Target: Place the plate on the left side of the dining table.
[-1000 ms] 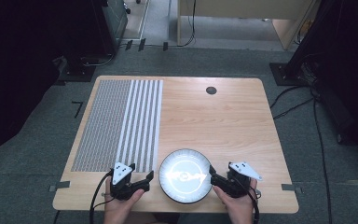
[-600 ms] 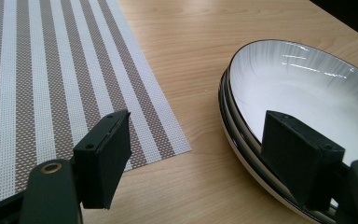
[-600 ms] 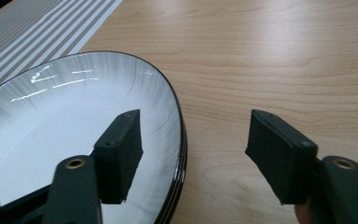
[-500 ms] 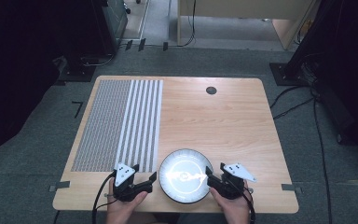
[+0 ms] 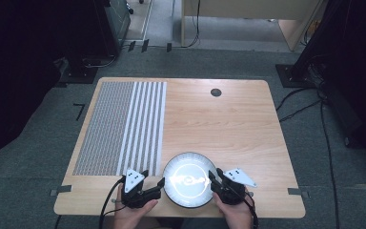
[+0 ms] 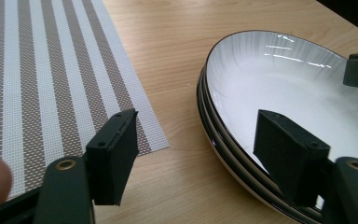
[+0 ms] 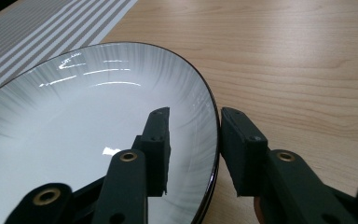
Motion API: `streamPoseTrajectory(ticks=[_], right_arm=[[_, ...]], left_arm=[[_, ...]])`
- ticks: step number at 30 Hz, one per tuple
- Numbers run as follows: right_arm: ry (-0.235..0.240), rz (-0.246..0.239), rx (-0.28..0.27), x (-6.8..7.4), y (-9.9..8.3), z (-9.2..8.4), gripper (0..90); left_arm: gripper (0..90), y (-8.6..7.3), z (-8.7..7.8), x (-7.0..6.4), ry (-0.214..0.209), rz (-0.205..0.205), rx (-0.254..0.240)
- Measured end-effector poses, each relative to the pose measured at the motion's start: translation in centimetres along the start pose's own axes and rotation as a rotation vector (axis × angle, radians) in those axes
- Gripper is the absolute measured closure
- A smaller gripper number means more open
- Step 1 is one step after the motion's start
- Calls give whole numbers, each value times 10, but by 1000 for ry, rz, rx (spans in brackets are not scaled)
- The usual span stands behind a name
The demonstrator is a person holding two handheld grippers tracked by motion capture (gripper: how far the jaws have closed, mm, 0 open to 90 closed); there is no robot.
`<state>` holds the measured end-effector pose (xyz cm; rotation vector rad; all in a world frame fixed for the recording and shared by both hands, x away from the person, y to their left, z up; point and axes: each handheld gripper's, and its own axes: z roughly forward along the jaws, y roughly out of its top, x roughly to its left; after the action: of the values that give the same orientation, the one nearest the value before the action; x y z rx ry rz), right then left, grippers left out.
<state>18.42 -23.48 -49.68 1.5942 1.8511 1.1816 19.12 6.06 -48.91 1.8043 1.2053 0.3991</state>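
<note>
A: In the high view, where does the plate (image 5: 188,179) sit?

B: Near the front edge of the tabletop (image 5: 228,124), just right of the striped placemat (image 5: 124,126). The left gripper (image 5: 158,185) is at the plate's left rim, the right gripper (image 5: 213,177) at its right rim. Beyond the plate the wood lies bare up to a small dark disc (image 5: 216,92) near the far edge.

A: And the left gripper view?

B: The fingers stand fairly wide and have just been closing. One finger (image 6: 114,151) hangs over bare wood beside the mat's corner, the other over the plate's bowl, so the rim lies between them, unpressed. The rim shows doubled lines, perhaps two stacked plates (image 6: 284,93); one cannot tell. The bowl is empty.

A: The right gripper view?

B: Its fingers have just been closing and now stand narrow astride the plate's rim (image 7: 213,140), one inside, one outside. Whether they press it cannot be told.
</note>
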Motion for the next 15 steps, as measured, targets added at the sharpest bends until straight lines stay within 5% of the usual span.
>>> streamPoseTrajectory(ticks=[8, 15], right_arm=[[1, 22, -12, -6, -3, 1, 749], [-12, 38, 17, -5, -4, 3, 758]], left_arm=[[502, -2, 4, -6, -51, 8, 23], [586, -3, 7, -10, -87, 20, 46]])
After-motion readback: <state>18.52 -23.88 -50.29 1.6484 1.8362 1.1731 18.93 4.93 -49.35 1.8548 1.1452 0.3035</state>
